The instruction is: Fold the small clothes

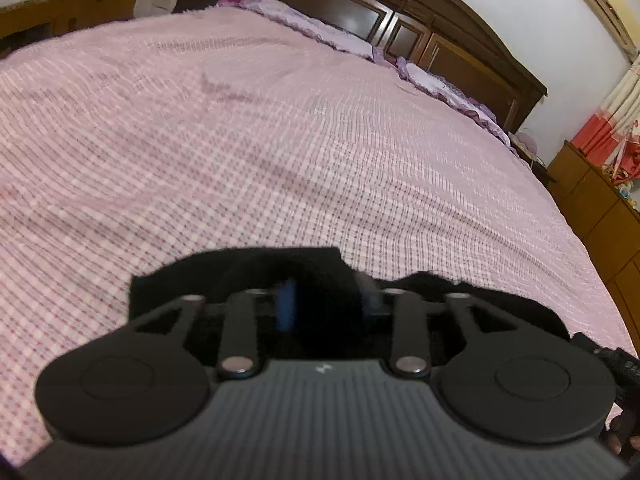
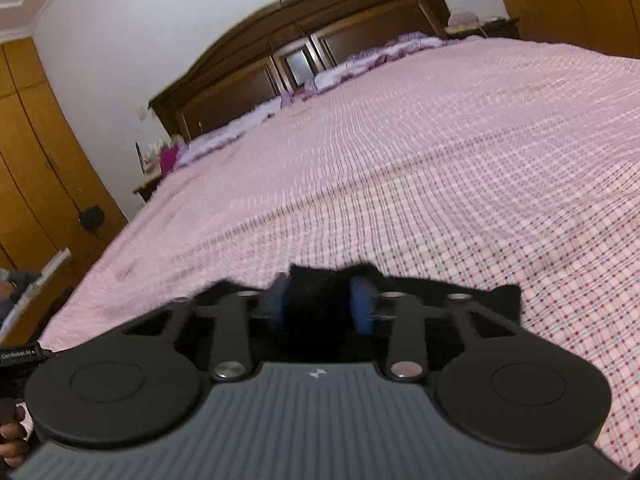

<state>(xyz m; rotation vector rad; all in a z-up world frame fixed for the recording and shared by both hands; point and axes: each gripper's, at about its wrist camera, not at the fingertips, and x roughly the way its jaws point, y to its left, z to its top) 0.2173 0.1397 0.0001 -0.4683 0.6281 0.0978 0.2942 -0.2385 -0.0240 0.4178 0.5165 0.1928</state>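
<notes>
Lying under everything: a wide bed covered by a pink checked cotton bedspread (image 1: 280, 140) is filling both views, running to the far dark wooden headboard (image 1: 400, 20); pale lilac frilled pillows (image 1: 320, 28) are lining its far edge.
Garment: a small black fabric item (image 1: 280, 272) is bunching at the near edge of the bed, right at the tips of both tools; in the right wrist view a black flap (image 2: 500, 300) is spreading out to the right over the checks. Its kind and outline are too dark and too hidden to tell.
Left gripper (image 1: 324, 304): its blue-padded fingers (image 1: 285, 308) are standing apart with black cloth filling the space between them; whether they are actually pinching it I cannot tell.
Right gripper (image 2: 320, 304): its blue pads (image 2: 362, 304) are likewise sitting either side of a dark wad of cloth, looking like a grip on it, though the frame is blurred.
Progress: judging from this, the garment is being held at two points close together and is looking crumpled, with no neat fold visible, so the task is appearing early or mid-fold.
Left to do: probably laying the cloth flat, bringing edges together, smoothing and releasing.
</notes>
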